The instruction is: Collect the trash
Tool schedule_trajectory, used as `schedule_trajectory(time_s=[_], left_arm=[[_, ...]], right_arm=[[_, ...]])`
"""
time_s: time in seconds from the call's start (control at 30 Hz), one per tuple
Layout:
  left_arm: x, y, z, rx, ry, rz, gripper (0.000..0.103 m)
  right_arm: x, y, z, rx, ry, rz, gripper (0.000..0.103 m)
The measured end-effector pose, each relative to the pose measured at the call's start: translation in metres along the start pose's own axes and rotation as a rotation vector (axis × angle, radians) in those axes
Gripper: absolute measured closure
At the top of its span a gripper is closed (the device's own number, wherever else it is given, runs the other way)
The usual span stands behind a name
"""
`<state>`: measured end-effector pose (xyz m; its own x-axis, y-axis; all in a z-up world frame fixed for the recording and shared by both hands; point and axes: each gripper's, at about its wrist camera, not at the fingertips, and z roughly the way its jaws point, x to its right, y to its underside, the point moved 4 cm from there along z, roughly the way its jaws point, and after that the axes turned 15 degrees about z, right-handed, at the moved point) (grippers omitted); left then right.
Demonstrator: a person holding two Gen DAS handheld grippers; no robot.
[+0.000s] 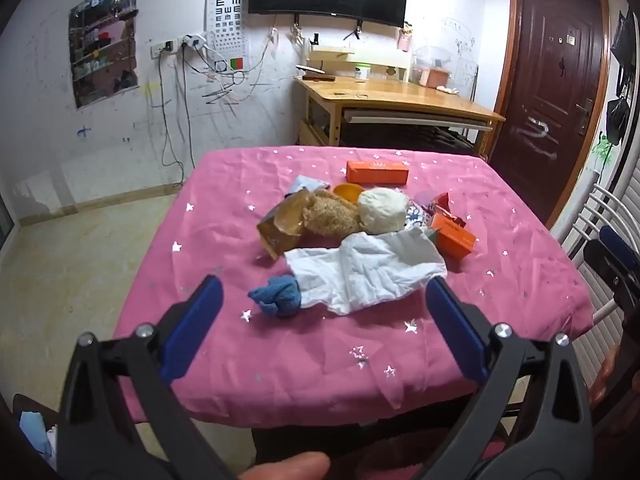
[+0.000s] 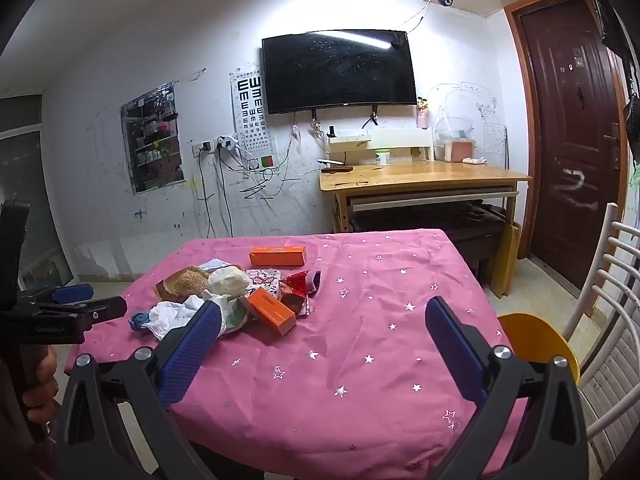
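Grippers tilted down, jaws wide.

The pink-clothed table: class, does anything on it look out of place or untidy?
Yes. Litter is heaped mid-table: a crumpled white tissue, a blue wad, a torn brown wrapper and orange boxes lying at angles.

A heap of trash sits mid-table on the pink cloth: a crumpled white tissue, a blue wad, a brown wrapper and a white ball. One orange box lies toward the far edge, another tilted beside the tissue.
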<state>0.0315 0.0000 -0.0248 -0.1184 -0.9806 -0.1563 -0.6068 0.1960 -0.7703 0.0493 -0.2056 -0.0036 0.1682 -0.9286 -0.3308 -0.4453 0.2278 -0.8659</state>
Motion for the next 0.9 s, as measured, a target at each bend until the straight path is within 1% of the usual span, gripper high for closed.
schedule_trajectory(time_s=[0.9], left_arm=[[0.0026,0.0036,0.0003,-0.002,0.000,0.005,0.006]], right_arm=[[0.0001,-0.0004,-0.0016,0.001,-0.001,0.000,0.007]])
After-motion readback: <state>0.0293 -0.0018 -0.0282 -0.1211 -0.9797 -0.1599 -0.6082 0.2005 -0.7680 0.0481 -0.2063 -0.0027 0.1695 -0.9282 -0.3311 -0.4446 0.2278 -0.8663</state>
